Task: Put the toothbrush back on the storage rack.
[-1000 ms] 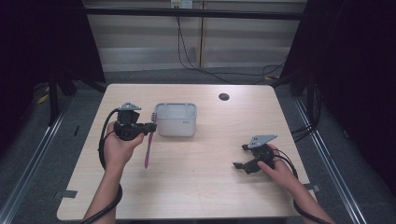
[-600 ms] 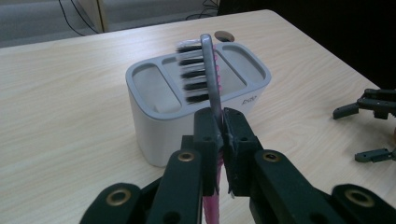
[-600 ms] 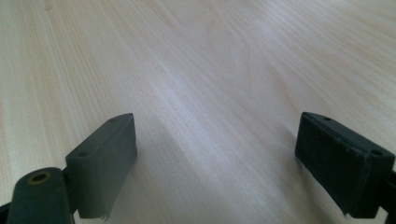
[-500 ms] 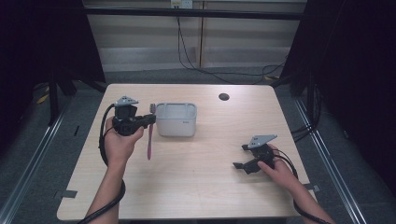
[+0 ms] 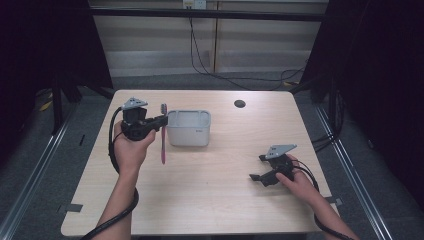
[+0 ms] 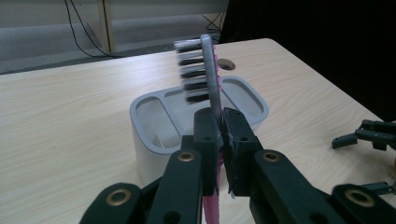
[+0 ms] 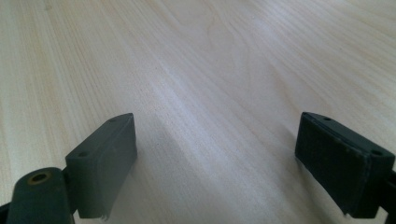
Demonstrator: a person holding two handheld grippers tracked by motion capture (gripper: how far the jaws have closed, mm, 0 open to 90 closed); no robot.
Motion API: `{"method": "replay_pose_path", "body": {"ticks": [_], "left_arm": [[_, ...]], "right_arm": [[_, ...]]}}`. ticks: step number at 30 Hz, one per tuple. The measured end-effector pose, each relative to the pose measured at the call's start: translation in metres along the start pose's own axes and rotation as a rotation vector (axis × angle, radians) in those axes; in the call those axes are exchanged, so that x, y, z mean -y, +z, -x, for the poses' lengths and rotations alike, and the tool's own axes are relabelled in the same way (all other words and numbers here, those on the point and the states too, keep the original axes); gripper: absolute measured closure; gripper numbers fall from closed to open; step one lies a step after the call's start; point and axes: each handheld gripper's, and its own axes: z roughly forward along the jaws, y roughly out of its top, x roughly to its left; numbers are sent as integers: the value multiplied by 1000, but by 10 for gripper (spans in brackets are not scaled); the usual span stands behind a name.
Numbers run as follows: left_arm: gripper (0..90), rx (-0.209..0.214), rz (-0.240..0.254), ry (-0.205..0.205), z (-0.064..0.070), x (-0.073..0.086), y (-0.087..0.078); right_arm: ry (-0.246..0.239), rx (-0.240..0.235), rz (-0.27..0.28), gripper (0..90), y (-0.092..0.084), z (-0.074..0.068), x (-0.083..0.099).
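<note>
My left tongs (image 5: 159,121) are pinching a pink-handled toothbrush with a grey neck and dark bristles (image 5: 163,135) just below its head, so it stands upright in my raised left hand (image 5: 131,147), its bristled end above the jaws and its handle hanging below them. Just beyond and beside these tongs sits a grey rectangular plastic holder with open compartments (image 5: 188,128) on the pale wooden table (image 5: 210,200). My right tongs (image 5: 257,168) rest low on the table well off to the other side, jaws spread wide over bare wood.
</note>
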Motion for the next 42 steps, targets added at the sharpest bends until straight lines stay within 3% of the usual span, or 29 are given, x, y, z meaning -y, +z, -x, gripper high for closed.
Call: {"method": "replay_pose_path", "body": {"ticks": [22, 42], "left_arm": [[849, -50, 108, -16, -3, -16, -1], [849, -51, 160, -5, 0, -36, -3]], "right_arm": [[0, 0, 0, 124, 0, 0, 0], [0, 0, 0, 123, 0, 0, 0]]}}
